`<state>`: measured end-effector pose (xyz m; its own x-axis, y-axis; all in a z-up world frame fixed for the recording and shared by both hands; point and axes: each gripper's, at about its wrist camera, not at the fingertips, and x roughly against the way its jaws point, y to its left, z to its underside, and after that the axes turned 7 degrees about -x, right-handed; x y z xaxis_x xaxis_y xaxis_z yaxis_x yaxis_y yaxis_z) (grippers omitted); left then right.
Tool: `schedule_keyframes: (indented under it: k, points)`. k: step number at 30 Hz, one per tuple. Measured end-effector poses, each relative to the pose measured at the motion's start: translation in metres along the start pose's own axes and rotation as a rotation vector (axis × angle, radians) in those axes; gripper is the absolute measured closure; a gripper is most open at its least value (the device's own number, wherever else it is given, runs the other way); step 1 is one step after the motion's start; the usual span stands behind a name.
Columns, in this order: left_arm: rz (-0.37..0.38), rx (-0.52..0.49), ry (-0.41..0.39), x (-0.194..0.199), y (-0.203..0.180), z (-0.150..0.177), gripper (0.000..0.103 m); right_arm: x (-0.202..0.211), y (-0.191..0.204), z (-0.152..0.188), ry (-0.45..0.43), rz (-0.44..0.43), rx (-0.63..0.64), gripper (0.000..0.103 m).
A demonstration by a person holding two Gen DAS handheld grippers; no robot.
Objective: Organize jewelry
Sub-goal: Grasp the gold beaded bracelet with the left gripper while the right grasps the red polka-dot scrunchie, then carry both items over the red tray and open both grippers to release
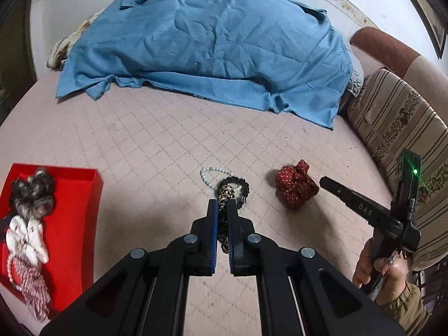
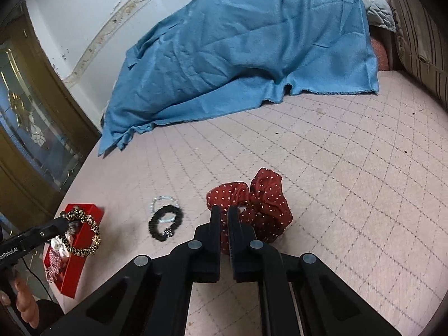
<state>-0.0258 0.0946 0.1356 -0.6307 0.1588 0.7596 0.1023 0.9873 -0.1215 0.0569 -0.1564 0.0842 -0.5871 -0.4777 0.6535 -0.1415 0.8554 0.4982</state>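
A wrinkled blue blanket (image 1: 201, 47) covers a heap at the far side of the pink quilted bed (image 1: 156, 145); a striped cushion (image 1: 397, 128) stands beside it, near a white wall (image 2: 92, 14)

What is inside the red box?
The red box holds a furry grey scrunchie, a white one, pink-striped fabric and pearl beads; anything beneath them is covered.

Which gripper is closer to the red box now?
Left. The left gripper, holding a leopard scrunchie, hangs over the red box. The right gripper is far off, at the red scrunchie.
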Motion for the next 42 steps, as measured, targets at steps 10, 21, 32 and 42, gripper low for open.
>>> schedule_keyframes:
  k: [10,21,32,42]
  points:
    - [-0.010,0.038,0.058,-0.002,0.008,0.031,0.097,-0.040,-0.023,-0.004,0.026,0.116,-0.019,0.017]
    - [-0.049,0.053,0.004,0.027,0.018,0.034,0.097,-0.037,-0.022,-0.002,0.051,0.087,-0.030,0.095]
    - [-0.094,0.179,-0.110,0.092,0.087,0.050,0.097,-0.001,0.035,0.037,0.017,0.065,0.091,0.095]
    - [-0.055,0.272,-0.091,0.088,0.144,0.079,0.097,0.004,0.115,0.069,0.078,-0.025,0.182,0.095]
